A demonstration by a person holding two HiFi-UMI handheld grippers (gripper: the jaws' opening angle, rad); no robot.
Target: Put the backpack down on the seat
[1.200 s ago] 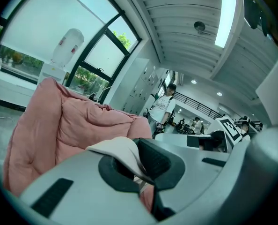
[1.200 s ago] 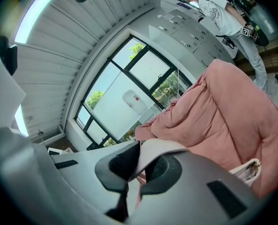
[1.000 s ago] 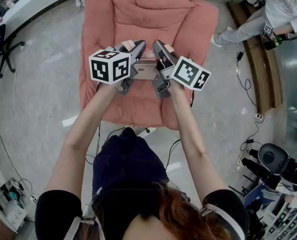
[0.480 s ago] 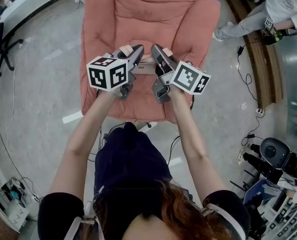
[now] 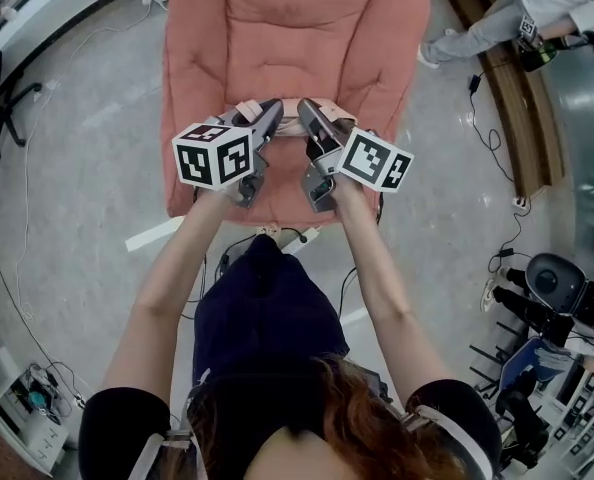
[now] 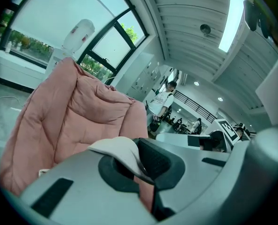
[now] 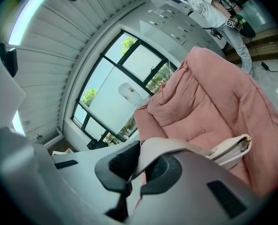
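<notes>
So left gripper (image 5: 272, 110) and right gripper (image 5: 306, 110) each pinch a strap (image 6: 115, 146) of the backpack (image 7: 230, 151), seat (image 5: 297, 28) just ahead, up-frame.

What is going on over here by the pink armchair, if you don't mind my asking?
A person stands in front of a pink padded armchair with a hand-held gripper in each hand. The left tongs and the right tongs are each shut on a cream fabric strap of a pale cream backpack, holding it over the front of the seat. The bag is mostly hidden under the grippers, so I cannot tell whether it touches the cushion.
</notes>
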